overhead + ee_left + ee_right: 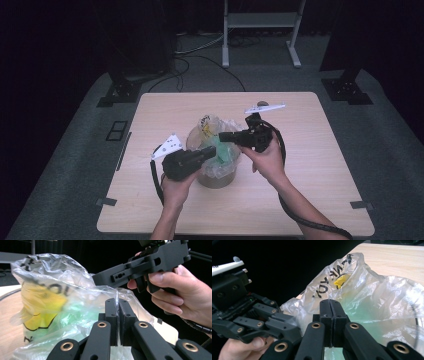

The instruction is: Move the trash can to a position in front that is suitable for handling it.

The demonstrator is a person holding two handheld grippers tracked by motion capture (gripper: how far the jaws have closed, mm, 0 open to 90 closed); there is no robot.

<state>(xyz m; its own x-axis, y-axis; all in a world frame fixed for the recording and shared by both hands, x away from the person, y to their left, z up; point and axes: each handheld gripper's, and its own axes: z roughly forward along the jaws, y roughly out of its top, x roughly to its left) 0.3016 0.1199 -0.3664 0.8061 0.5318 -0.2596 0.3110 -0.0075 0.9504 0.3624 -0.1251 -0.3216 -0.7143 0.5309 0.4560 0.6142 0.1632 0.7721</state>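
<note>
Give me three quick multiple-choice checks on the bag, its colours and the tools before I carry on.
1. Where does the plastic bag sit?
A. In the round bin mid-table
B. Flat at the table's far right corner
C. On the floor

2. What colour is the lettering on the bag?
A. Red
B. Black
C. Blue

3. How do the left tool's jaws stand?
A. Wide apart
C. Closed together, with the bag's film at their tips
B. Clamped on a bottle

Answers:
1. A, the high view shows the bag lining the bin on the wooden table.
2. B, both gripper views show black letters on clear film, with yellow and green inside.
3. C, the left gripper view shows its jaws pressed together; the right tool looks the same in its own view.
</note>
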